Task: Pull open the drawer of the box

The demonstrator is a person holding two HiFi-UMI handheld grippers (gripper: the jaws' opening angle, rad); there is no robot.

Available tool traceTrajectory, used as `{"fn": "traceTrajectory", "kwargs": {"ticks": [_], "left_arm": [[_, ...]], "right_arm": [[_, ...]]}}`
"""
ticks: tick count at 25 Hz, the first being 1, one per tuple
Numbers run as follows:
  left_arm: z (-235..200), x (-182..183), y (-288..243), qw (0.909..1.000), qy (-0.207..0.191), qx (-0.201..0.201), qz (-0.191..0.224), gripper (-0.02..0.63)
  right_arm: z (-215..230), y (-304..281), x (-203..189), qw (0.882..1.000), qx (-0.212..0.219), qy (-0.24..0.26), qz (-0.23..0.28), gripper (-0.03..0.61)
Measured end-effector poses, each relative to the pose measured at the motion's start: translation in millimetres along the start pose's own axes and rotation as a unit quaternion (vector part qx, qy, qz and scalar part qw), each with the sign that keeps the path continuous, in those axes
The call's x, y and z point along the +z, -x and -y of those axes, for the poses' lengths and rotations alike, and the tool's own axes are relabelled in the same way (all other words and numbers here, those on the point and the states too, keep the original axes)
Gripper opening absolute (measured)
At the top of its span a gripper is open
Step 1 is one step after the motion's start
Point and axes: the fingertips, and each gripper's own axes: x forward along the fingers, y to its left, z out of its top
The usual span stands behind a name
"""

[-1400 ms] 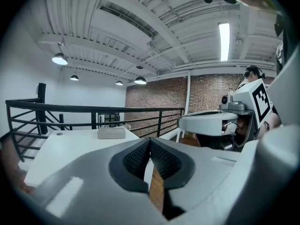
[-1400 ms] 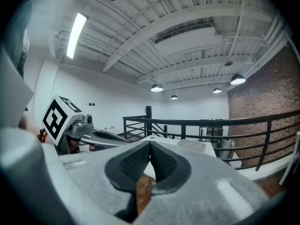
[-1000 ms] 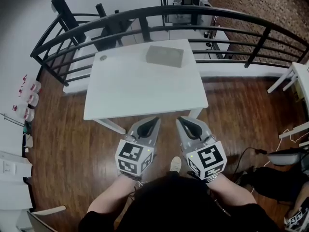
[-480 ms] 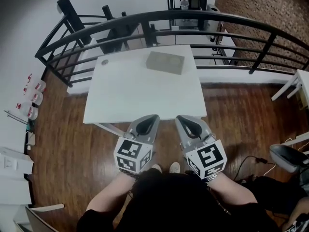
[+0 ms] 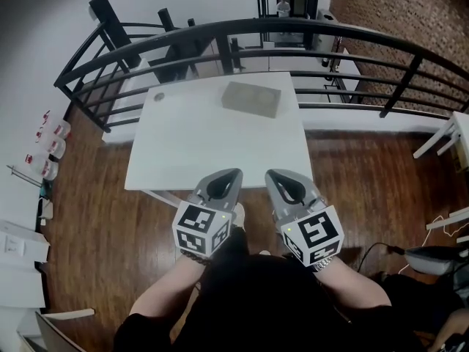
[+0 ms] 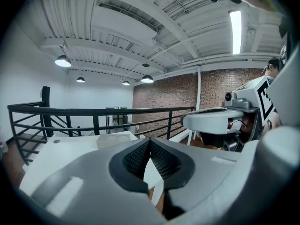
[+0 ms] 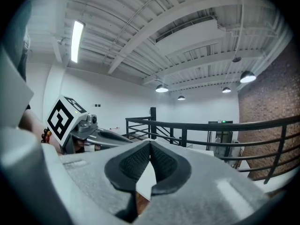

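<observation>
A flat grey box (image 5: 252, 98) lies on the far right part of the white table (image 5: 198, 149); its drawer looks closed. In the left gripper view the box (image 6: 117, 139) shows far off beyond the jaws. My left gripper (image 5: 231, 174) hovers over the table's near edge, shut and empty. Beside it my right gripper (image 5: 273, 174) is shut too, with nothing held. In each gripper view the jaw tips meet, left gripper (image 6: 150, 140) and right gripper (image 7: 150, 143), both pointing level across the table.
A black railing (image 5: 293, 28) curves round the table's far side. A small round disc (image 5: 159, 95) lies at the table's far left corner. Wooden floor (image 5: 95, 211) surrounds the table; white furniture (image 5: 447, 134) stands at the right.
The view has shifted slightly forward toward the table. Both grippers stay shut and side by side at the table's near edge.
</observation>
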Motion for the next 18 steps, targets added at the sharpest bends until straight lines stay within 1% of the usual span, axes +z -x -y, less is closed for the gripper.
{"fn": "traceTrajectory", "kwargs": {"ticks": [7, 14, 18], "left_arm": [[-24.4, 4.1, -23.1, 1.0000, 0.005, -0.005, 0.005, 0.015], [-54.0, 15.3, -57.4, 0.9999, 0.001, -0.012, 0.009, 0.015], [-76.9, 17.6, -79.4, 0.9998, 0.005, -0.019, 0.002, 0.015]], "right_arm": [[14.6, -27.3, 2.1, 1.000, -0.004, 0.002, 0.007, -0.008], [41.8, -63.4, 4.6, 1.000, -0.015, 0.003, 0.001, -0.008], [56.9, -91.8, 5.2, 1.000, -0.020, -0.001, -0.005, -0.008]]}}
